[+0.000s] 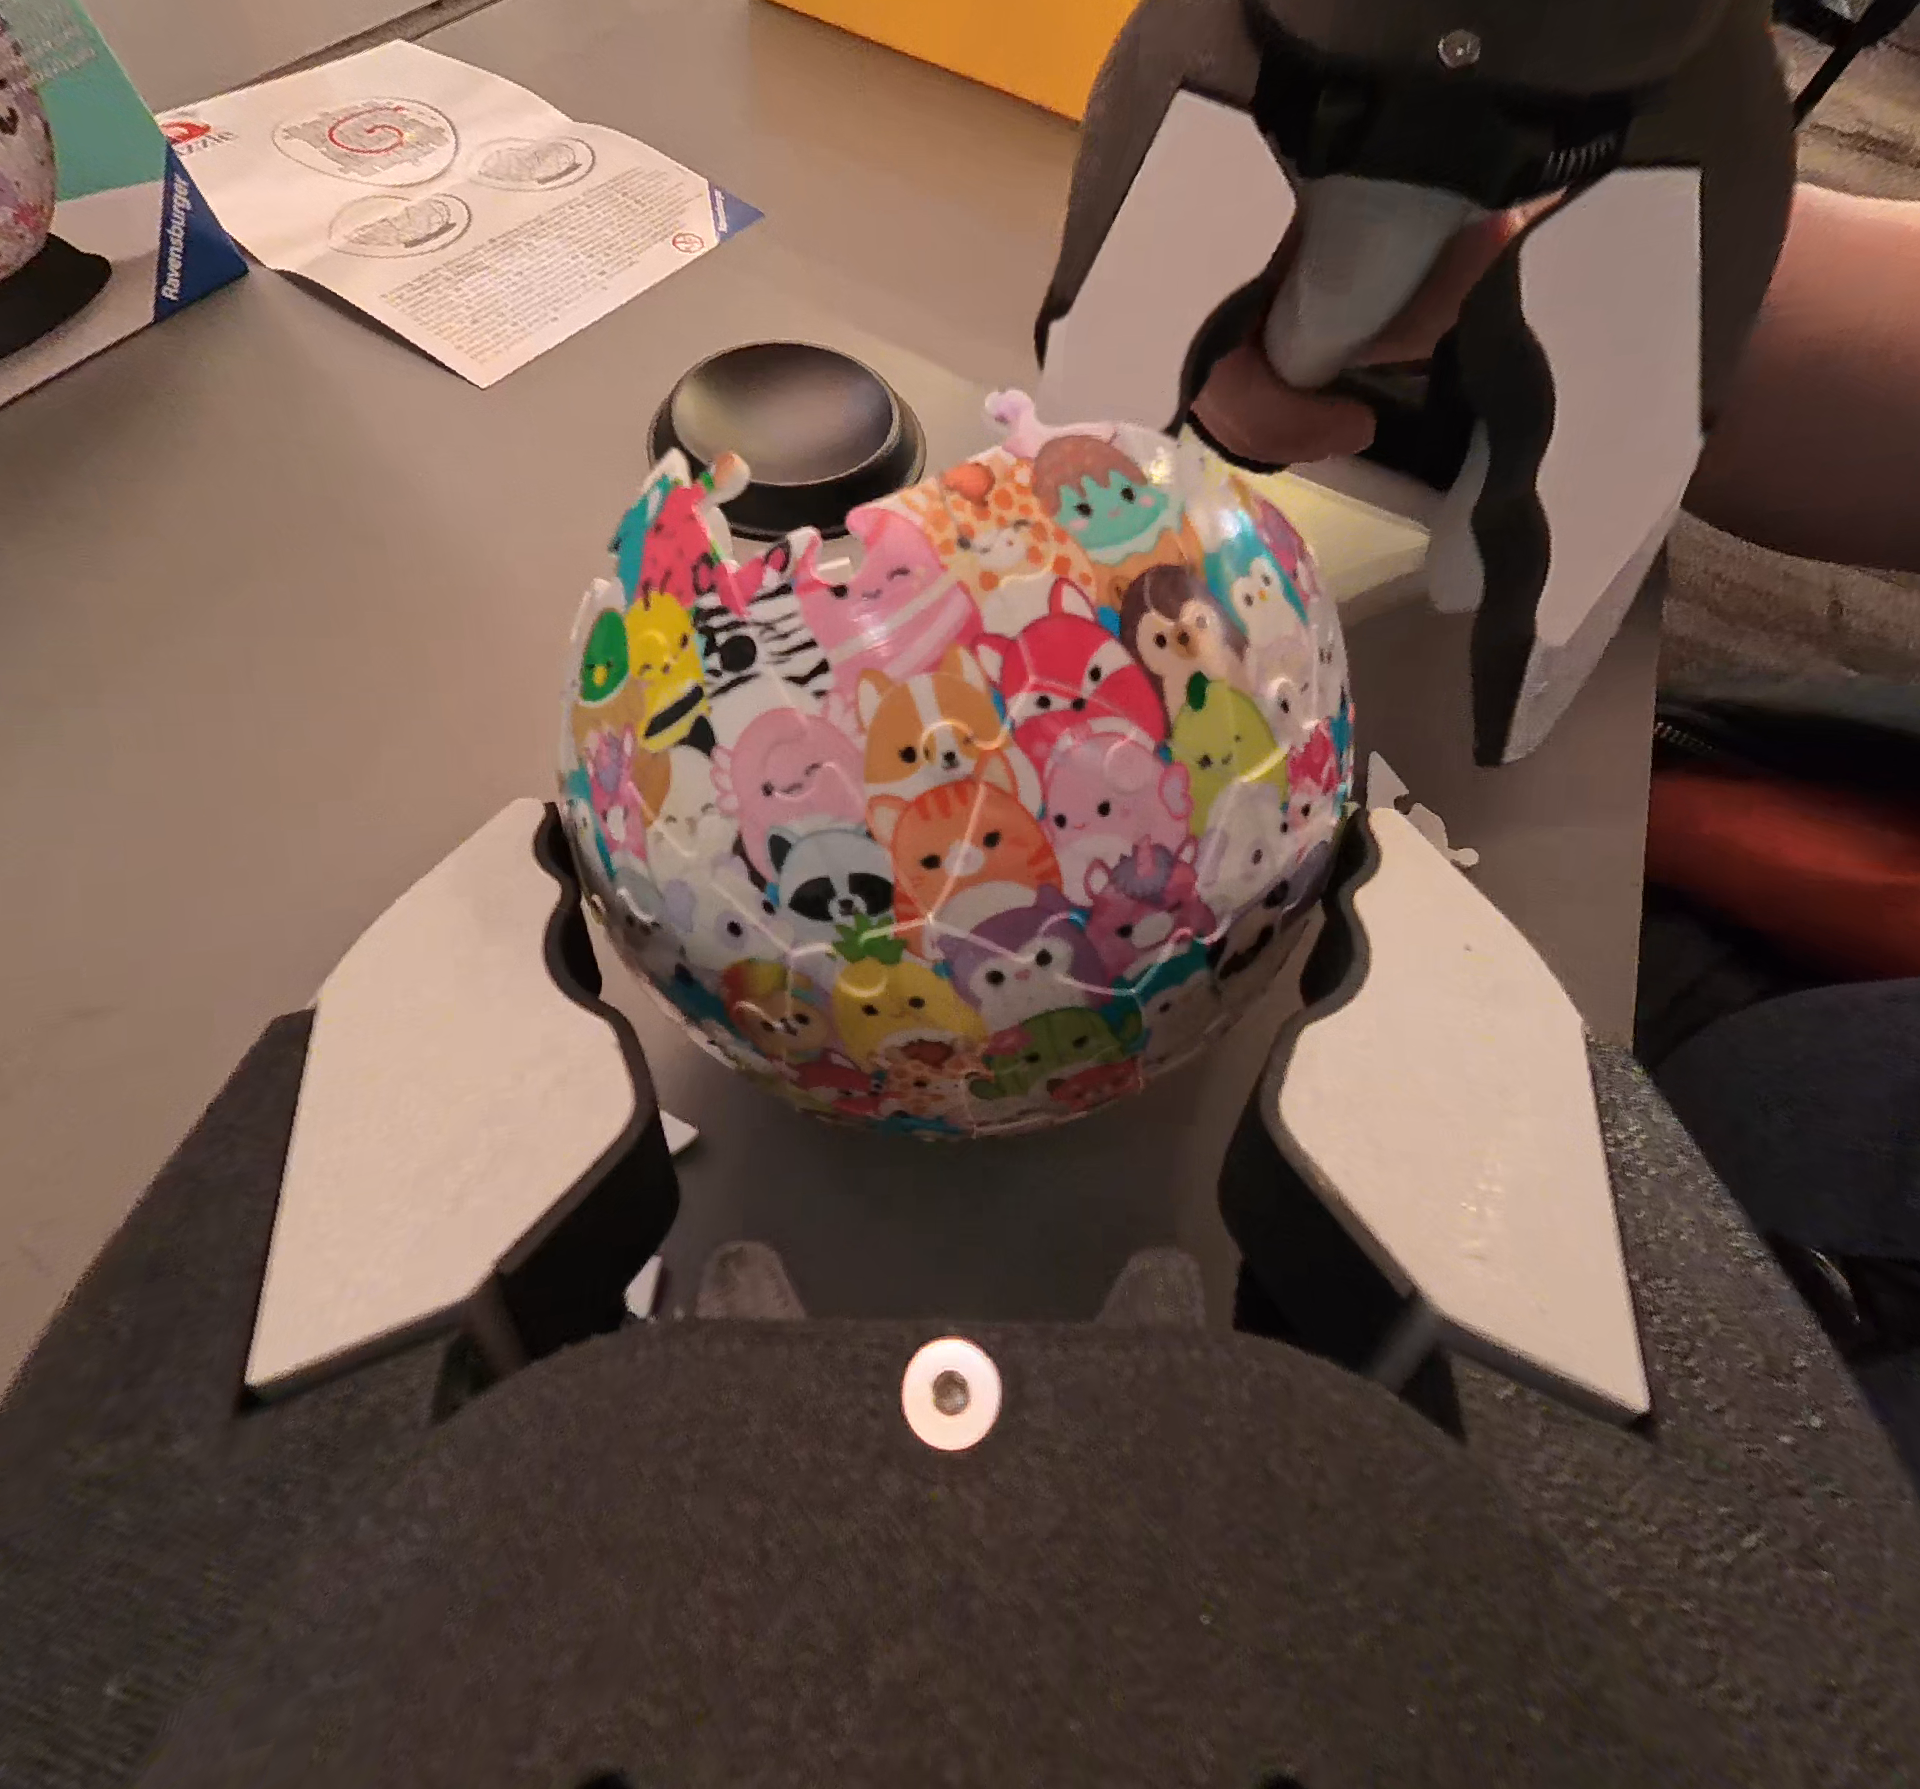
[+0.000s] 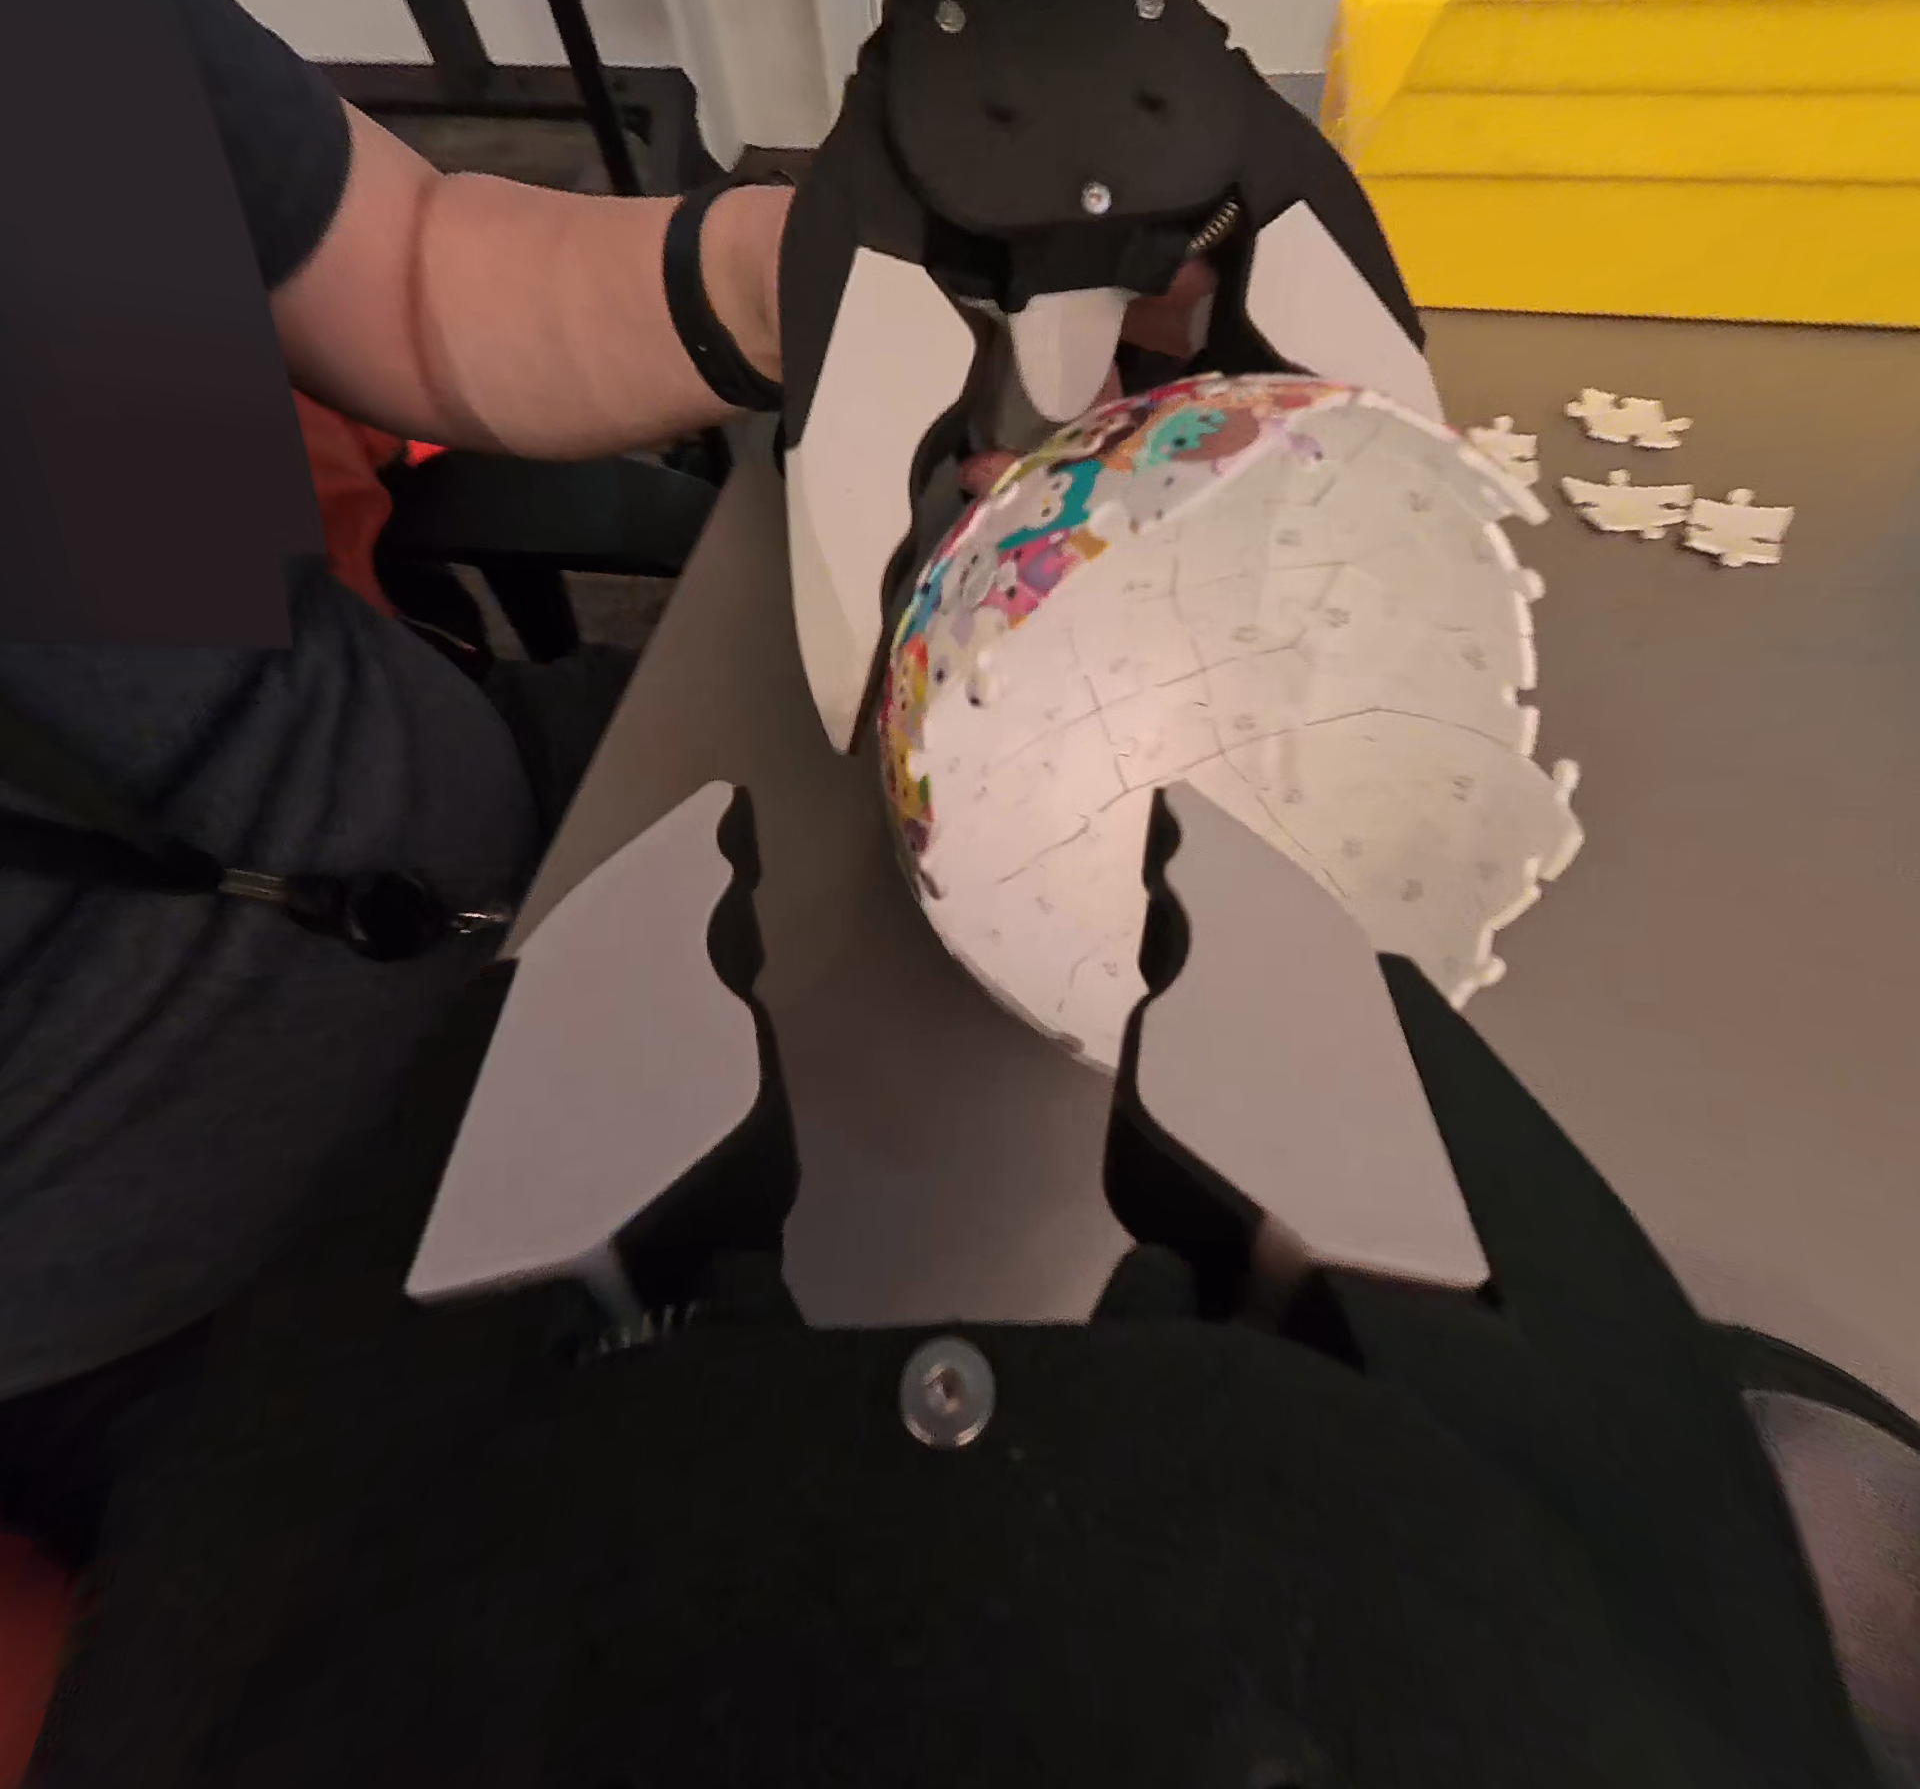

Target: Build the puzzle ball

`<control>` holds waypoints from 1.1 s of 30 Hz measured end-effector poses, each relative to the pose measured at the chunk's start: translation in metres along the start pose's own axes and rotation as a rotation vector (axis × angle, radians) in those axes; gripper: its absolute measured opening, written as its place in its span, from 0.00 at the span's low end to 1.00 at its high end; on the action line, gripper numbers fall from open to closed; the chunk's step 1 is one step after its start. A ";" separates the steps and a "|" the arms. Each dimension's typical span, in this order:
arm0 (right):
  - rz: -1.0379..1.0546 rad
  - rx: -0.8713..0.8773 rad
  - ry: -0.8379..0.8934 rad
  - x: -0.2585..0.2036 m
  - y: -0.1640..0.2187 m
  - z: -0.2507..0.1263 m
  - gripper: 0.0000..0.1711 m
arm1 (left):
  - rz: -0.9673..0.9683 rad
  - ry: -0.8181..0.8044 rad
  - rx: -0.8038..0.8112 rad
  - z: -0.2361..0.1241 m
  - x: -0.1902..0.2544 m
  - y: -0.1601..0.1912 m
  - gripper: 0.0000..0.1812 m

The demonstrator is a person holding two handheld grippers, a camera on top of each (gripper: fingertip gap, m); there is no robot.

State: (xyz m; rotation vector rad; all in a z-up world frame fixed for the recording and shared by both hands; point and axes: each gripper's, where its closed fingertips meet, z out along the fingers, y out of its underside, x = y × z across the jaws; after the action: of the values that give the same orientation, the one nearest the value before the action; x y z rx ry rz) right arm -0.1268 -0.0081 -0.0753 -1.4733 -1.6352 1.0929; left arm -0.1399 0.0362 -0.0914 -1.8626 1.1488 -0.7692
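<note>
The partly built puzzle ball (image 1: 956, 783) is a colourful shell of cartoon animals that rests on the grey table (image 1: 312, 596). Its far side is open with a jagged rim. My left gripper (image 1: 956, 820) is shut on the ball, one finger pressing each side. In the right wrist view the ball's white inside (image 2: 1247, 700) faces me. My right gripper (image 2: 948, 794) is open and empty, its right fingertip just in front of the open shell. It also shows in the left wrist view (image 1: 1278, 560), above and behind the ball. Several loose white pieces (image 2: 1626, 503) lie beyond the ball.
A black round stand (image 1: 784, 430) sits behind the ball. An instruction sheet (image 1: 457, 201) and the puzzle box (image 1: 83, 129) lie at the far left. A yellow bin (image 2: 1642, 98) stands at the back. A person's arm (image 2: 520, 316) and the table edge (image 2: 623, 700) are close by.
</note>
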 end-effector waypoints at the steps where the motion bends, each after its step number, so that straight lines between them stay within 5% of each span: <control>1: 0.027 0.011 -0.028 -0.002 -0.002 0.000 0.42 | 0.006 0.003 -0.005 0.001 0.000 -0.001 0.73; 14: 0.502 0.289 -0.335 -0.004 -0.046 -0.008 0.26 | 0.067 -0.005 -0.074 0.011 0.001 -0.010 0.73; 33: 0.848 0.252 -0.348 0.013 -0.043 -0.011 0.07 | 0.131 -0.026 -0.123 0.021 0.007 -0.013 0.73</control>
State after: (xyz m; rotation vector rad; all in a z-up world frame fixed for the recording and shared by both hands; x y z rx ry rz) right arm -0.1376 0.0061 -0.0323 -1.9235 -0.9874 2.0211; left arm -0.1145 0.0403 -0.0896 -1.8703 1.3128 -0.6119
